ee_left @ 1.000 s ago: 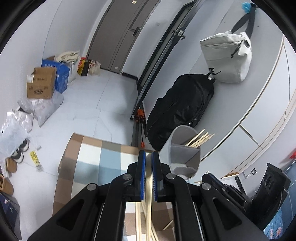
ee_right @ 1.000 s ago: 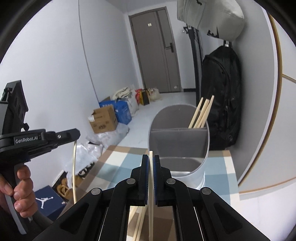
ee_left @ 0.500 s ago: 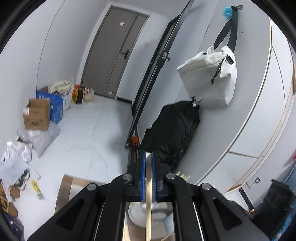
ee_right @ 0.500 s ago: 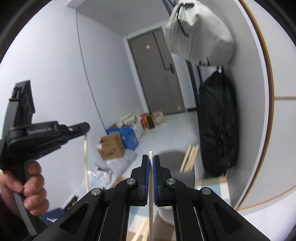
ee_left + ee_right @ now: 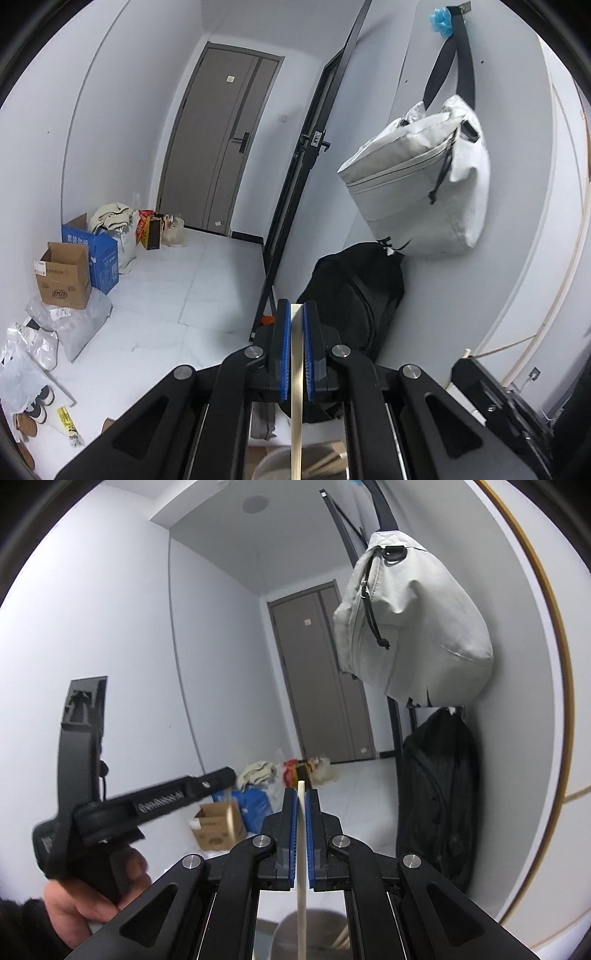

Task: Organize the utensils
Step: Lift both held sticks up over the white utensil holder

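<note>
My left gripper (image 5: 296, 314) is shut on a pale wooden chopstick (image 5: 296, 387) that hangs down between the blue pads. Below it the rim of the grey utensil holder (image 5: 273, 461) shows at the frame's bottom, with chopsticks (image 5: 325, 463) inside. My right gripper (image 5: 301, 799) is shut on another chopstick (image 5: 301, 871), also upright. The grey holder (image 5: 317, 923) lies just below it. The left gripper (image 5: 225, 775) shows in the right wrist view at the left, held by a hand, with its chopstick (image 5: 231, 823) hanging down.
A white bag (image 5: 421, 181) and a black backpack (image 5: 354, 295) hang on the right wall. Boxes (image 5: 66, 273) and plastic bags (image 5: 66, 325) line the left wall. A grey door (image 5: 218, 147) stands at the far end.
Both grippers have risen and tilted upward with their chopsticks. The holder and table have dropped to the bottom edge of both views.
</note>
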